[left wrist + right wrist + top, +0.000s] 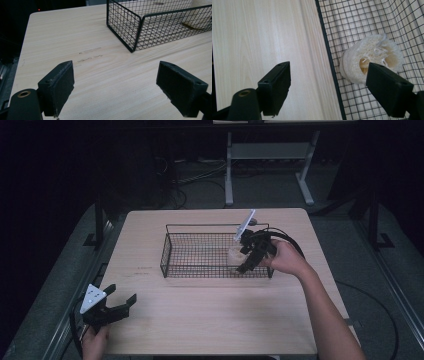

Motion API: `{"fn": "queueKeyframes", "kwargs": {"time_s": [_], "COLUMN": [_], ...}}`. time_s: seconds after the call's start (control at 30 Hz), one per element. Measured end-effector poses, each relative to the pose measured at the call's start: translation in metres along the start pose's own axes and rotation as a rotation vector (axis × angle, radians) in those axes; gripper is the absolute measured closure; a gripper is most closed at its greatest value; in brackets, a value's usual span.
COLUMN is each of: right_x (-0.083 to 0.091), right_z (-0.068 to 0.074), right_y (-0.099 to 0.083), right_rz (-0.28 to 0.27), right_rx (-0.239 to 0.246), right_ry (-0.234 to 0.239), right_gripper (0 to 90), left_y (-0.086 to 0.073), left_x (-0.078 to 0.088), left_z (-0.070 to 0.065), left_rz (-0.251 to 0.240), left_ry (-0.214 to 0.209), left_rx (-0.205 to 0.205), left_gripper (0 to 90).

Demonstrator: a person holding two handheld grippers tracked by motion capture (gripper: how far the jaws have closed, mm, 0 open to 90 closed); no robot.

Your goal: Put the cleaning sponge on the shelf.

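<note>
Two hand-held grippers work over one pale wooden tabletop (210, 320) in the high view. The left hand-held gripper (120, 301) hovers at the near left corner, its jaws spread with nothing between them, a grey three-cornered plate on top. The right hand-held gripper (248, 261) leans over the right end of a black wire basket (172, 245) that stands mid-table, and a pale round loofah piece (235, 254) lies inside the basket just beside its tips. From the left gripper view, the left hand-held gripper (115, 85) shows two black jaws well apart above bare wood, with the near left corner of the wire basket (135, 32) farther off to the right and a pale piece of the loofah (197, 17) behind the mesh at the far right. From the right gripper view, the right hand-held gripper (328, 85) is open: one jaw stands outside the basket over the bare tabletop (262, 37), the other inside it, with the wire basket's (329, 62) rim running between them. The loofah piece (362, 60) rests on the mesh floor, partly behind the inside jaw; no pad presses on it, though whether that jaw touches it I cannot tell.
</note>
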State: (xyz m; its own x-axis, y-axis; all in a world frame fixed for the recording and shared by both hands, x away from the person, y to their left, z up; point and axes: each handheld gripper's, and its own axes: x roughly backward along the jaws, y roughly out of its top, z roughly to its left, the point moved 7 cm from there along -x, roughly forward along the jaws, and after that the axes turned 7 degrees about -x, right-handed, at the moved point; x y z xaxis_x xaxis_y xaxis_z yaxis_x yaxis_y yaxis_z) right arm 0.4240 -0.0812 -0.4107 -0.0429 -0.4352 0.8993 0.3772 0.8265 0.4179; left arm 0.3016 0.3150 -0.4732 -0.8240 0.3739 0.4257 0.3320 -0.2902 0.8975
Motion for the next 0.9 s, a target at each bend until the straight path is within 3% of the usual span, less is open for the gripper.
{"fn": "queueKeyframes", "kwargs": {"time_s": [0.9], "right_x": [-0.003], "right_z": [0.012], "right_y": [-0.022], "right_rz": [-0.004], "right_rx": [-0.005], "right_ry": [0.015], "right_gripper": [19.0], "left_y": [0.0], "left_x": [0.0], "left_z": [-0.001], "left_rz": [0.006], "left_ry": [-0.003], "left_rx": [-0.007], "left_gripper": [13.9]}}
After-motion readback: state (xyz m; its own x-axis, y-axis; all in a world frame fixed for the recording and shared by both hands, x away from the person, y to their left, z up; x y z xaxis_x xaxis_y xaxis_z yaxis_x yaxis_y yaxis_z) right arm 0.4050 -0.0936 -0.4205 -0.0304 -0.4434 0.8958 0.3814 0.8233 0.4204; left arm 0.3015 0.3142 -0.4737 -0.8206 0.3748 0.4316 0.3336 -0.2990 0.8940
